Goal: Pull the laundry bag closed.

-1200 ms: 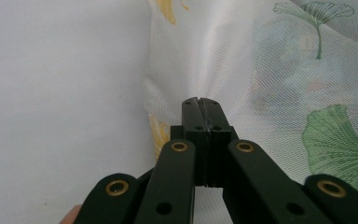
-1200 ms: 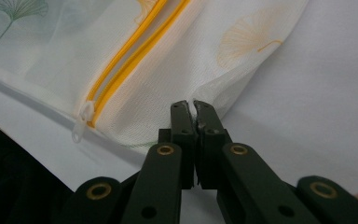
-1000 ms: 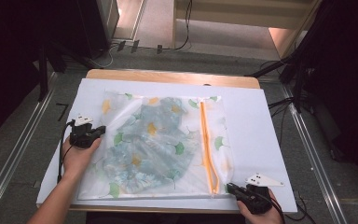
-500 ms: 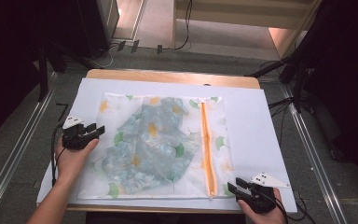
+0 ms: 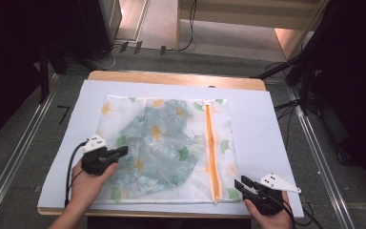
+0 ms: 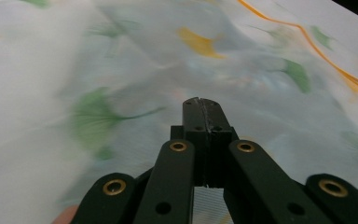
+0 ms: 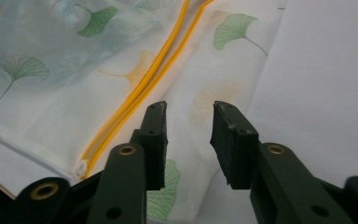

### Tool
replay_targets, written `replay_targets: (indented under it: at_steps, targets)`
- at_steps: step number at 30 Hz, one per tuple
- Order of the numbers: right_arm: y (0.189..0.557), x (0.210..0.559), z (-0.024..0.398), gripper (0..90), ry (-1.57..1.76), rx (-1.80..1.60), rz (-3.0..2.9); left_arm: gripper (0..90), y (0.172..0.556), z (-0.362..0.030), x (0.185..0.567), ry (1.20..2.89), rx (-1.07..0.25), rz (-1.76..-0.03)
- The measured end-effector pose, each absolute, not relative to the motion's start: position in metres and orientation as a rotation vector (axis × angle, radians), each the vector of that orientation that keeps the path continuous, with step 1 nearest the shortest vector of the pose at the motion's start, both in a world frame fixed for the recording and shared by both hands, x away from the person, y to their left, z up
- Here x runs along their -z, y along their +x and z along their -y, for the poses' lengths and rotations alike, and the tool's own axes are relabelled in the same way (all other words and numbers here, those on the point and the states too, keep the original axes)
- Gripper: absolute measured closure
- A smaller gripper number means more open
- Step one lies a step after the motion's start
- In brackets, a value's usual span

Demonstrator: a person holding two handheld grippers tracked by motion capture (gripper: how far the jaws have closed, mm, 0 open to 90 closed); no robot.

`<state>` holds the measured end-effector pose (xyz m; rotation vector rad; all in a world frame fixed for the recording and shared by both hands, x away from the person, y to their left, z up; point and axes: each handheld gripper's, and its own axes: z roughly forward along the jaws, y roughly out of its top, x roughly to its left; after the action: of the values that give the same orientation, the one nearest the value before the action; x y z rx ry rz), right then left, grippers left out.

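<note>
White-covered counter [image 5: 286,143]: I'm dragging the mesh bag's [image 5: 167,143] fabric with my left hand-held gripper [image 5: 116,153] pressed together; right hand-held gripper [image 5: 240,185] spread at five o'clock, must pinch beside the zipper [image 5: 211,148].

Leafy print bag on a white sheet

The see-through white mesh bag [image 5: 164,148] has green and yellow ginkgo leaves printed all over, an orange zipper [image 5: 211,148], a pale blue-green cloth [image 5: 159,143] inside, white sheet [image 5: 262,124], tan wood table [image 5: 176,78] edge.

Motion blurred the leaf-print bag [image 6: 121,70] in the left gripper view; whether the left gripper's [image 6: 202,108] closed jaws pinched its fabric stayed unclear.
</note>
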<state>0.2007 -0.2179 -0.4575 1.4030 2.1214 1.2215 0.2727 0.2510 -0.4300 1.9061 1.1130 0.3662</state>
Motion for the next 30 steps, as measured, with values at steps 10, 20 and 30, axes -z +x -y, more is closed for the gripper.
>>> replay_targets:
  at_steps: [10, 20, 30]
  targets:
    - [0.203, 0.465, 0.205, 88.5, 1.354, -1.221, -2.237, 90.0, 0.255, -0.16, 0.445, 2.032, -0.217, -0.94]
    - [0.204, 0.472, 0.189, 90.0, 1.279, -1.202, -2.358, 90.0, 0.242, -0.107, 0.458, 2.093, -0.134, -0.835]
    - [0.204, 0.478, 0.181, 90.0, 1.244, -1.166, -2.428, 90.0, 0.232, -0.074, 0.467, 2.147, -0.097, -0.755]
